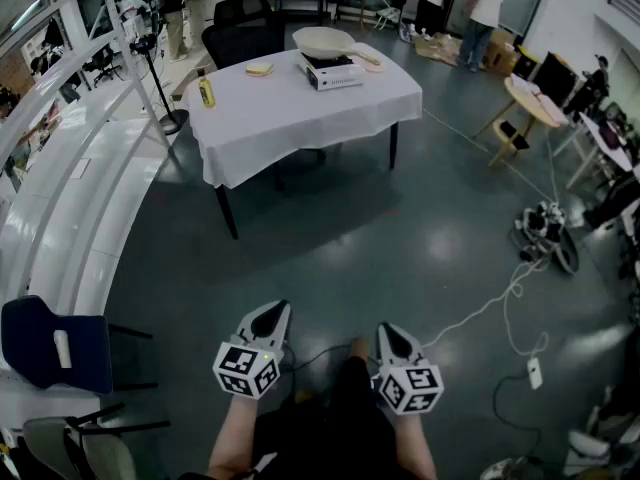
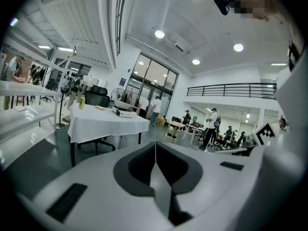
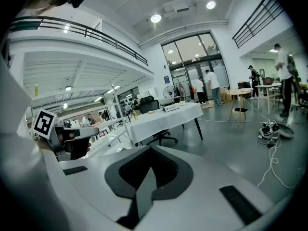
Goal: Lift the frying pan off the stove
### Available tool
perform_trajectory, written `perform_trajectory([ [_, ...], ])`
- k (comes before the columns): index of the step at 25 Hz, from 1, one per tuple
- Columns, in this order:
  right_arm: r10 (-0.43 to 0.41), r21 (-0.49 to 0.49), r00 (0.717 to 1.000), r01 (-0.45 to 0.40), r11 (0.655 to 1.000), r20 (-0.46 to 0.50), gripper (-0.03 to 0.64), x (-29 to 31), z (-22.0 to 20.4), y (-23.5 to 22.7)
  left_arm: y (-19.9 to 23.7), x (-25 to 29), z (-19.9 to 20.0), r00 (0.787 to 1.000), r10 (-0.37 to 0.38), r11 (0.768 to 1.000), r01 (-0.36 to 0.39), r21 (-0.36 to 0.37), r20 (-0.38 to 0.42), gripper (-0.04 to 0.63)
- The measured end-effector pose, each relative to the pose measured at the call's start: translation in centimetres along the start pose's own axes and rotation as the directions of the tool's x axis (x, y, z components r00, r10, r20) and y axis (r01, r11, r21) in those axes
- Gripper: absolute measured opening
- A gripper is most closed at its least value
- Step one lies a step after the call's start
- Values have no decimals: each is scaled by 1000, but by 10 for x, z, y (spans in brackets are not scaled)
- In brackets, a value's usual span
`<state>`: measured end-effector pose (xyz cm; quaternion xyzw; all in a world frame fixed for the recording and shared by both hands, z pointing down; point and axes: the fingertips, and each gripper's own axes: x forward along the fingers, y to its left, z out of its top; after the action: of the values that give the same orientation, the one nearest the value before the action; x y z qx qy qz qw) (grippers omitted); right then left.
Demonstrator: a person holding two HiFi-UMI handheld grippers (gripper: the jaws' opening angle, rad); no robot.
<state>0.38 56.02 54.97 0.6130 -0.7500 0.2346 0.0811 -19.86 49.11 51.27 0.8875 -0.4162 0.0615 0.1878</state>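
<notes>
A wide hall with a glossy grey floor (image 1: 400,228) holds a table (image 1: 290,118) under a white cloth, well away from the person. On the far side of the cloth sits a small white stove (image 1: 333,73), and the cream frying pan (image 1: 322,41) rests on top of it. The inside of the pan looks pale, and from here I cannot tell whether it holds anything. A yellow bottle (image 1: 206,92) stands upright near the table's left edge. The left gripper (image 1: 280,308) and right gripper (image 1: 385,330) hang low by the person's legs, each with its jaws pressed together on nothing, far from the pan.
</notes>
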Motion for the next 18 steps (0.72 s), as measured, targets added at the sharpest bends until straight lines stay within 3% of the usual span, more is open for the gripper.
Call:
perform_trajectory([
  [5, 22, -30, 999, -21, 999, 27, 5, -20, 10, 24, -1, -25, -6, 999, 40, 999, -40, 8, 17, 11],
  [14, 9, -39, 996, -6, 999, 94, 6, -34, 8, 37, -17, -55, 5, 996, 12, 997, -18, 73, 89, 11],
  [18, 24, -121, 993, -10, 993, 119, 16, -46, 6, 50, -16, -71, 0, 995, 13, 998, -19, 63, 102, 24],
])
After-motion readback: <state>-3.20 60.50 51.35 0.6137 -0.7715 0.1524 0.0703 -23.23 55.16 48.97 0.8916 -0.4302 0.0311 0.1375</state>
